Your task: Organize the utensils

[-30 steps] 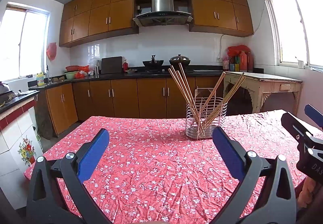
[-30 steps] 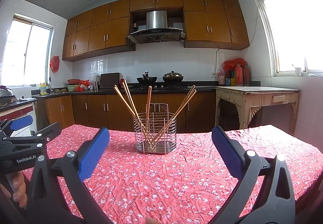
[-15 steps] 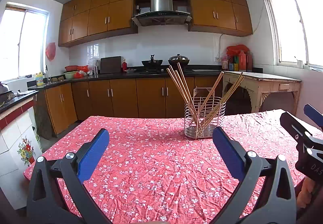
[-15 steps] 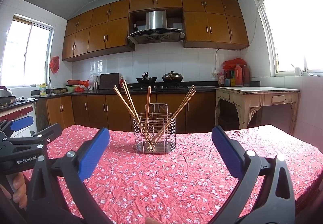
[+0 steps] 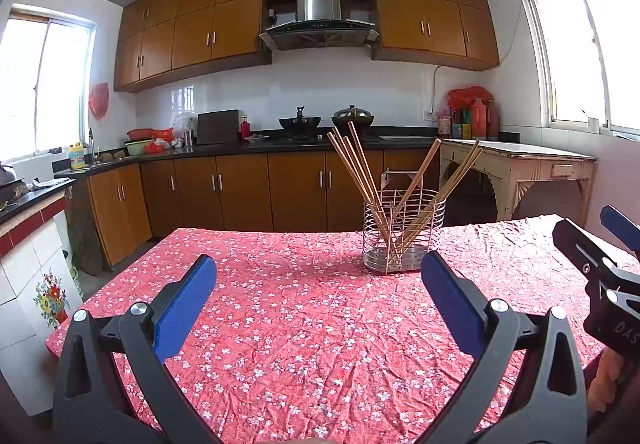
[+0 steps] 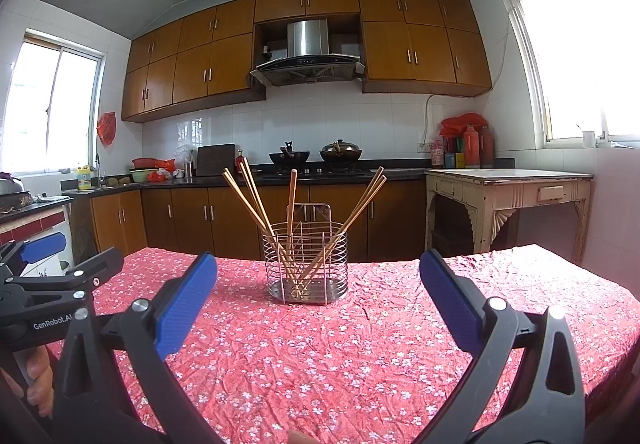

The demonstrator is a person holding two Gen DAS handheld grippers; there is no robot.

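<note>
Wooden chopsticks (image 6: 256, 200) fanned upright in wire utensil holder (image 6: 306, 264), far centre of floral tablecloth (image 6: 320, 356); left gripper (image 5: 318, 288) and right gripper (image 6: 318, 286) near, both spread wide, empty, likely task done.

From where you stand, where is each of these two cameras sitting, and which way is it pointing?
Left wrist view: sits on the left gripper, open, looking across the red tablecloth at the wire holder of chopsticks; the right gripper shows at the right edge.
Right wrist view: sits on the right gripper, open, facing the holder head-on; the left gripper and the person's fingers show at the left.
Both share the holder, tablecloth and kitchen cabinets.
</note>
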